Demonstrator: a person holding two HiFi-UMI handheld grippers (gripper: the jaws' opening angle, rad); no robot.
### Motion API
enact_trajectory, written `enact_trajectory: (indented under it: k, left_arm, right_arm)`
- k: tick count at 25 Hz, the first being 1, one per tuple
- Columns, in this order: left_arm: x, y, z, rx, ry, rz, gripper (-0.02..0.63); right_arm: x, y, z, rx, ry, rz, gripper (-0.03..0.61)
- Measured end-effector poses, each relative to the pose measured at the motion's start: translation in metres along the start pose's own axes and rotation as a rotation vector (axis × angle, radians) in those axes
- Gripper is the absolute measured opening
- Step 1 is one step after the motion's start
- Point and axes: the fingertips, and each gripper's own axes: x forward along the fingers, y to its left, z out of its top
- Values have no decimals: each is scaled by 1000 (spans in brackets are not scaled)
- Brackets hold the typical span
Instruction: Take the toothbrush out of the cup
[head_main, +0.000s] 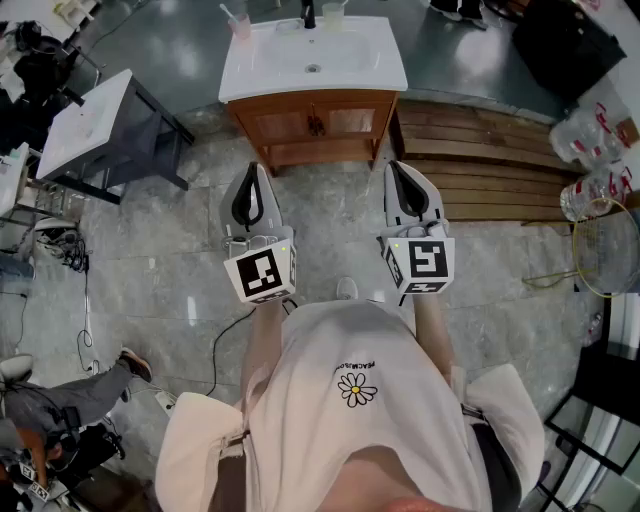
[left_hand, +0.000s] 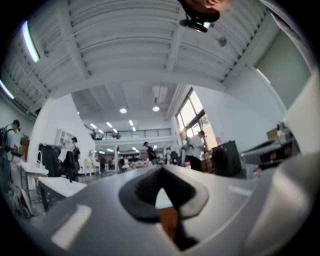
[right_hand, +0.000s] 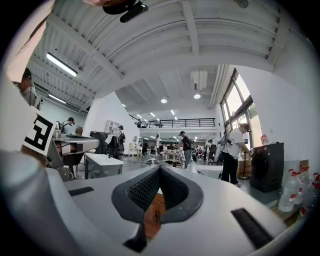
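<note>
holding two grey-and-white two-jaw grippers out in front, a person in a white t-shirt (head_main: 350, 400) w/ a daisy print stands facing a washstand. left gripper (head_main: 256, 170): jaws pressed together, nothing btw the black pads. right gripper (head_main: 398, 167): same, jaws together, empty. they sit side by side, both pointing fwd at the washstand but well apart from it. each carries a white cube w/ black square markers at its back end, left cube (head_main: 262, 272), right cube (head_main: 420, 262).

in the left gripper view the left gripper (left_hand: 161, 170) tips meet, and only a sliver of brown wood shows through the gap lower down. right gripper view matches: right gripper (right_hand: 159, 167) tips touching, brown wood behind the gap. both views look out over a big white hall w/ people standing far off.

ahead is the white rectangular basin top (head_main: 370, 70) on a brown wooden cabinet (head_main: 315, 120). a small pink cup (head_main: 240, 28) stands at its back left corner, just beside the basin bowl. the pale thin toothbrush (head_main: 229, 12) is in that cup, leaning to the left, far from both grippers. a black tap (head_main: 309, 14) stands at back centre, w/ a second, clear cup (head_main: 333, 12) just to its right.

right of the cabinet: a slatted wooden bench (head_main: 470, 165). left: a grey table w/ white top (head_main: 90, 125).
</note>
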Motion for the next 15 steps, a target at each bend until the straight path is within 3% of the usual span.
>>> enact_trajectory:
  k: [6,11,15]
  left_arm:
    - [6,-3,0,-7,6,-3,6]
    - [10,-5,-6,-12,20,-6,6]
    - [13,-8,-13,-23,25,-6,6]
  right_arm:
    - [4,3,-6,-9,23,29,-3]
    - [7,2,-8,95,7,69,-2]
    - [7,-3,-16,94,22,80,-2]
